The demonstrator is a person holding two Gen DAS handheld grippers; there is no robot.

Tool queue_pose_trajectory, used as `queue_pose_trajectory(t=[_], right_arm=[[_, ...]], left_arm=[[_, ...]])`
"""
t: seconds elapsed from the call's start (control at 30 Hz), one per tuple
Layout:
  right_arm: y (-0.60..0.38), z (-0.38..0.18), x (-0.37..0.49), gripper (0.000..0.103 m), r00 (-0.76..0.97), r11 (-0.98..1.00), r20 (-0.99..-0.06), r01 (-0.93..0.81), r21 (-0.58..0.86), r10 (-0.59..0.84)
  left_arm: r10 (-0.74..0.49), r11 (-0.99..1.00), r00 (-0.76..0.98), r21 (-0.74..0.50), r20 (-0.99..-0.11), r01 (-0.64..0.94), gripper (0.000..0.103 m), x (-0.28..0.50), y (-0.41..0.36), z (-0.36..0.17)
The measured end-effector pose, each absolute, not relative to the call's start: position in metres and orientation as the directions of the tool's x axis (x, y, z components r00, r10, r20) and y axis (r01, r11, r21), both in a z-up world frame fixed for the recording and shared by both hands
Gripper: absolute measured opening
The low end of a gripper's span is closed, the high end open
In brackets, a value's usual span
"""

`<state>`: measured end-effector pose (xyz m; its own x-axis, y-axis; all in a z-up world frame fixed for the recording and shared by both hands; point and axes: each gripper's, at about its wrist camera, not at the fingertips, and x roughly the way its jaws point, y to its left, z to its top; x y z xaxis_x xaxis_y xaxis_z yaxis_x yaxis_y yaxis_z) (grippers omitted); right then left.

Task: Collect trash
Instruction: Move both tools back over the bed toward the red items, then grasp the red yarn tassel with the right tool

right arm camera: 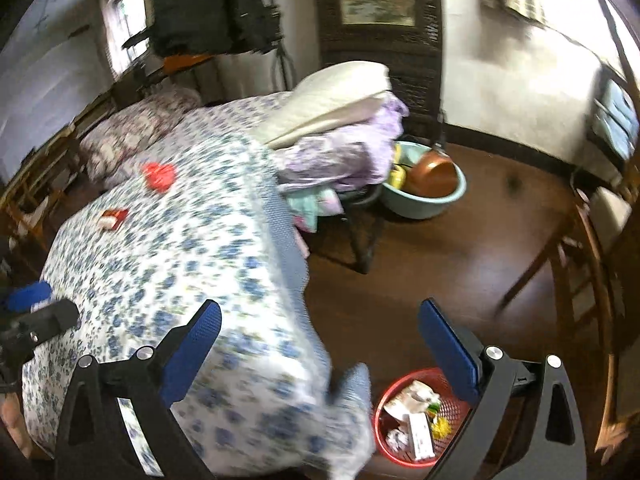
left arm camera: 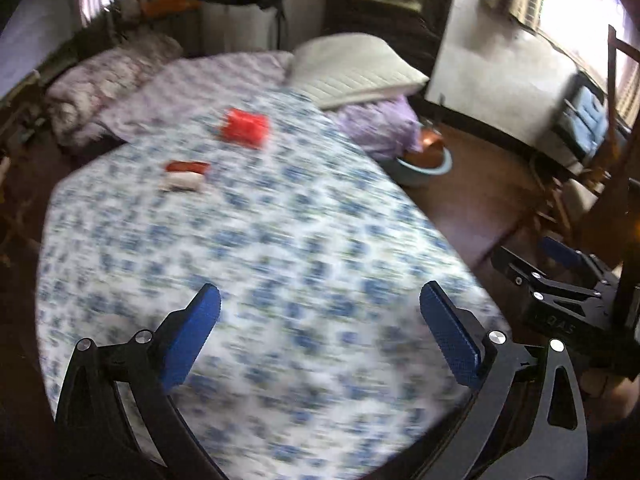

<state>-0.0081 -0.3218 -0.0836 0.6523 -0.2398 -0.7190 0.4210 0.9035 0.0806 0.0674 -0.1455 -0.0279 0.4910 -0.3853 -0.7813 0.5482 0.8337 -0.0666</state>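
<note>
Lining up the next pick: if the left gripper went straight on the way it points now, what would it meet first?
Most likely the blue-flowered bedspread itself. The left gripper is open with nothing between its fingers, aimed down at bare cover. The red and white packet and the red wrapper lie farther up, left of its line; blur makes depth uncertain.

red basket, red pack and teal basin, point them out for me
red basket [right arm camera: 384, 394], right wrist view, on its left rim
red pack [left arm camera: 245, 127], left wrist view, middle of its top face
teal basin [right arm camera: 416, 205], right wrist view, on its front outer wall
</note>
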Motion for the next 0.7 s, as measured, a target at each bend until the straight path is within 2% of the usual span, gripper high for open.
queue_pose_trajectory(t=[0.23, 0.4, 0.7], right_arm=[[-0.279, -0.097, 0.032, 0.097, 0.654, 0.931, -0.734, 0.354, 0.084, -0.183], [-0.263, -0.104, 0.051, 0.097, 0.639, 0.950, -0.753, 0.306, 0.061, -0.158], [-0.257, -0.089, 0.080, 0.097, 0.697, 0.965, -0.692, 0.261, -0.003, -0.190]], left_arm=[[-0.328, 0.893, 0.473, -0.105, -0.818, 0.438, 0.096, 0.104, -0.107, -0.052], [-0.330, 0.915, 0.467, -0.156, -0.821, 0.371, 0.096, 0.114, -0.092, -0.052], [-0.259, 0.952, 0.520, -0.126, -0.814, 0.277, 0.096, 0.140, -0.076, -0.062]])
